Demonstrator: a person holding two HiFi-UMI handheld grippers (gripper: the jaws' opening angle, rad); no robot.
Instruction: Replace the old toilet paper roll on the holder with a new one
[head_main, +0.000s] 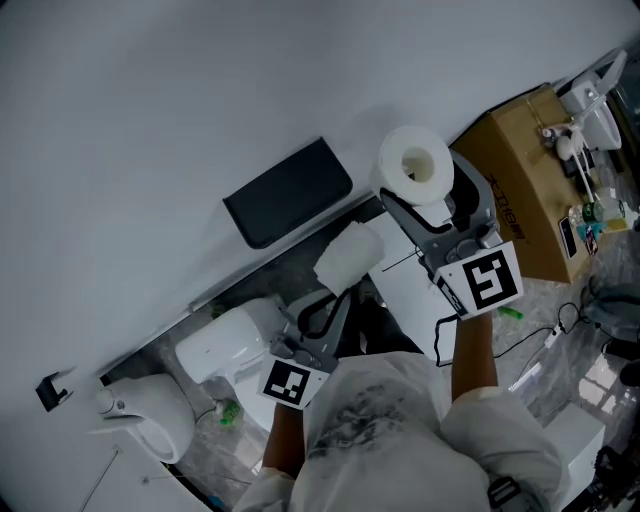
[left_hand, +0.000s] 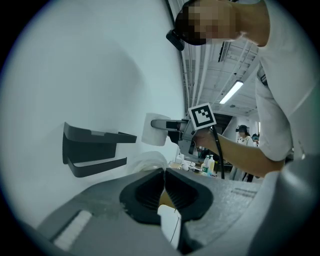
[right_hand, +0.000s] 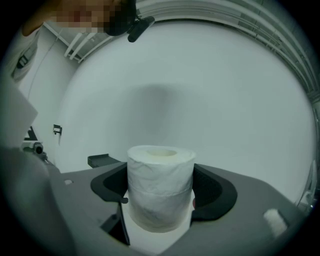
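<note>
1. At the far left of the head view, a white toilet (head_main: 225, 345) sits low against the wall (head_main: 200, 90). The wall above it is bare, open surface.
2. The black holder (head_main: 290, 192) is fixed to the wall, with nothing in it. In the left gripper view its top shelf and lower arm stick out from the wall, their ends free. Plain wall lies above it and on either side.
3. The left gripper (left_hand: 164, 172) is below the holder in the head view, clear of it. Its jaws are pressed almost together, with a brown strip showing between the pads. The pale, crumpled old roll (head_main: 348, 255) sits at their tips, pinched by its edge.
4. The right gripper (right_hand: 160, 182) is spread wide, and its two pads clamp the sides of the full new roll (head_main: 415, 165). The roll stands on end, core hole up, to the right of the holder and near it but not touching.
5. A cardboard box (head_main: 525, 190) closes off the right side, close beside the right gripper.
</note>
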